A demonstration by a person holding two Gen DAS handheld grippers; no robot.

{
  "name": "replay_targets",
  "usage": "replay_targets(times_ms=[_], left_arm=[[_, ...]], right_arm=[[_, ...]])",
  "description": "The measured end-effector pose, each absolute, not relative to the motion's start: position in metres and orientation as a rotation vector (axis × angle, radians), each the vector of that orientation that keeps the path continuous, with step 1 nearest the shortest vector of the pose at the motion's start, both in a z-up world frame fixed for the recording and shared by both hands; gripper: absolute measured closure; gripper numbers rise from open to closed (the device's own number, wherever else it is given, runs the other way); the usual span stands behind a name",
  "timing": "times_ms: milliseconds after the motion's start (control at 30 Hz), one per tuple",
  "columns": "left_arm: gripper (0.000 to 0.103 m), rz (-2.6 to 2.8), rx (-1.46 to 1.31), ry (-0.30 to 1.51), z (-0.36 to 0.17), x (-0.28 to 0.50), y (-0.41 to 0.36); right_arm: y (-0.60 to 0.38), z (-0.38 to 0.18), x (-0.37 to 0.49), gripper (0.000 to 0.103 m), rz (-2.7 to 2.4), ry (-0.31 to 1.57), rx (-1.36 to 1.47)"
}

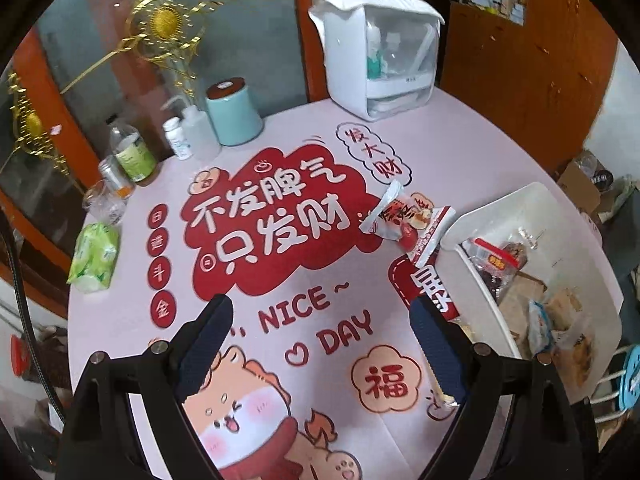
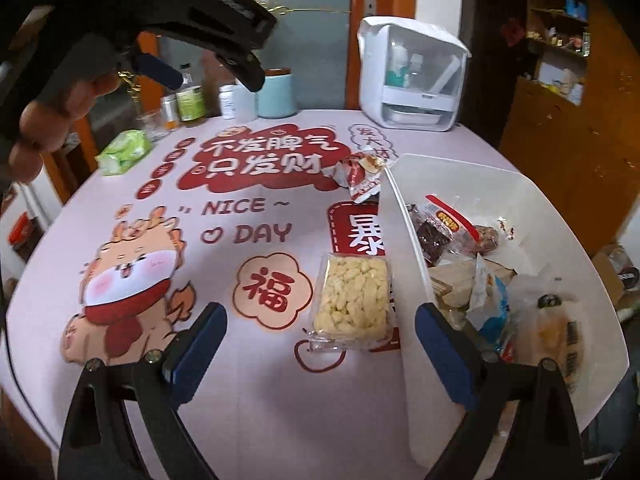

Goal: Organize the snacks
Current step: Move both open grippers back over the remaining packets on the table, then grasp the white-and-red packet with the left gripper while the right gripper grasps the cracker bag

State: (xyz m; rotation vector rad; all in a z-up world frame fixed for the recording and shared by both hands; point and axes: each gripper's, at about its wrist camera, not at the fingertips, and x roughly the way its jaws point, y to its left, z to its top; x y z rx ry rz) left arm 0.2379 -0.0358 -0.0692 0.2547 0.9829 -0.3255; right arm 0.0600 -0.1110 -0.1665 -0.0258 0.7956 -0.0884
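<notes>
Pink printed tablecloth [image 2: 256, 392]; orange, perhaps wooden, doors [image 1: 532, 64].

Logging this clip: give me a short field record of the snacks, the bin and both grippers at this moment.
surface: round table with printed cloth
container: white bin at the table's right side, already holding several wrapped snacks
snacks outside bin: clear pack of yellow puffed snack beside the bin's near wall; red-and-white packet at its far corner
left gripper: open, empty, above the cloth
right gripper: open, empty, the yellow pack lying ahead between its fingers
back of table: white cabinet, teal canister, bottles, green tissue pack
</notes>
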Motion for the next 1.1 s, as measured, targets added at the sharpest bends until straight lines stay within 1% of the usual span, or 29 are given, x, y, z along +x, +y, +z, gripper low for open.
replay_targets(times_ms=[200, 333, 600, 800, 933, 1100], left_arm=[[0.014, -0.382, 0.317, 1.038, -0.106, 0.276, -0.053], [0.014, -0.407, 0.360, 1.070, -0.128, 0.304, -0.064], [0.014, -0.437, 0.324, 1.145, -0.159, 0.362, -0.079], [0.014, -0.458, 0.251, 1.206, -0.179, 0.397, -0.096], [0.014, -0.495, 0.202, 1.264, -0.195, 0.414, -0.109], [0.014, -0.544, 0.159, 1.306, -0.209, 0.425, -0.127]], right_arm=[[-0.107, -0.194, 0.078, 0.007, -0.196, 0.837, 0.001], [-0.104, -0.202, 0.088, 0.007, -0.326, 0.825, -0.058], [-0.091, -0.217, 0.111, 0.007, -0.513, 0.820, -0.102], [-0.077, -0.216, 0.111, 0.007, -0.530, 0.782, -0.059], [-0.097, -0.230, 0.119, 0.007, -0.587, 0.832, 0.062], [-0.106, -0.245, 0.135, 0.007, -0.611, 0.900, 0.120]])
